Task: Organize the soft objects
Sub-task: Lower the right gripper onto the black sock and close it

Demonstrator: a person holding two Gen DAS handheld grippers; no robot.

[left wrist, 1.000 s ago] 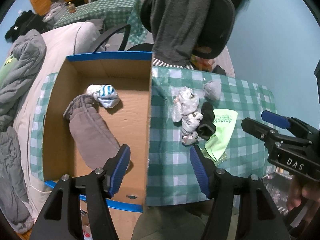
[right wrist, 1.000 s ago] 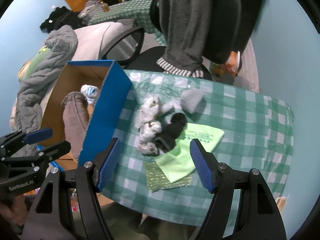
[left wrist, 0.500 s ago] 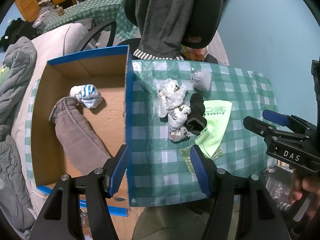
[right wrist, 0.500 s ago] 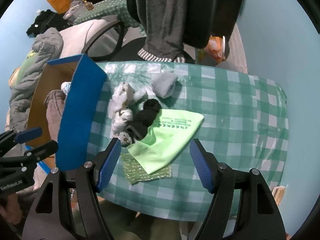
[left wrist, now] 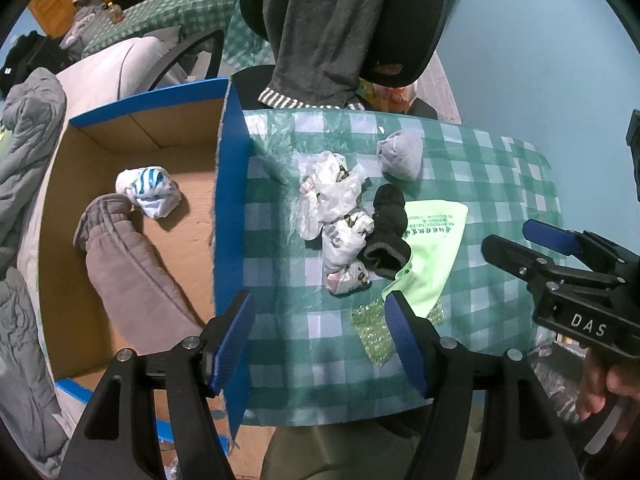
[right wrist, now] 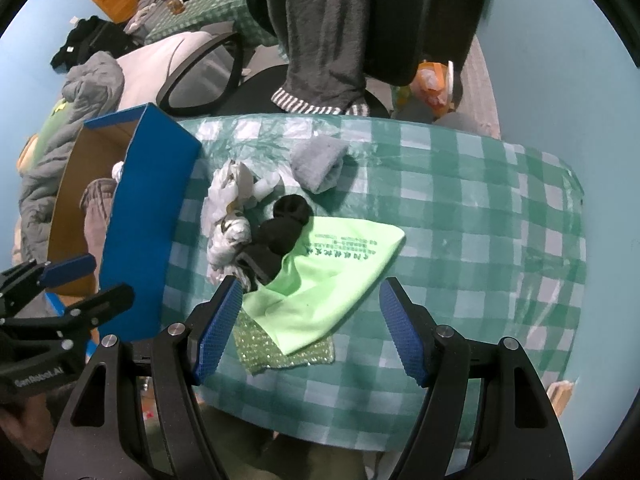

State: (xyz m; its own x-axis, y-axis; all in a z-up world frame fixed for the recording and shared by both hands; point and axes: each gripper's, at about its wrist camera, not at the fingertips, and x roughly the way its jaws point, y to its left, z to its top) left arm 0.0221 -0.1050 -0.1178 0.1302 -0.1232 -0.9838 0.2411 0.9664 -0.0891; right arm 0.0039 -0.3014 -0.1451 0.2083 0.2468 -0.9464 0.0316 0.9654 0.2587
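My right gripper [right wrist: 310, 322] hangs open and empty directly over the green cloth [right wrist: 332, 276], long axis diagonal across the jaws. My left gripper [left wrist: 320, 336], jaws just widened and empty, hovers beside the cardboard box [left wrist: 230, 184]. The right is nearer.

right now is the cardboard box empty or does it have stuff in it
Not empty. The cardboard box holds a grey garment lying along its floor and a white and blue striped bundle beside it; much bare cardboard floor shows.
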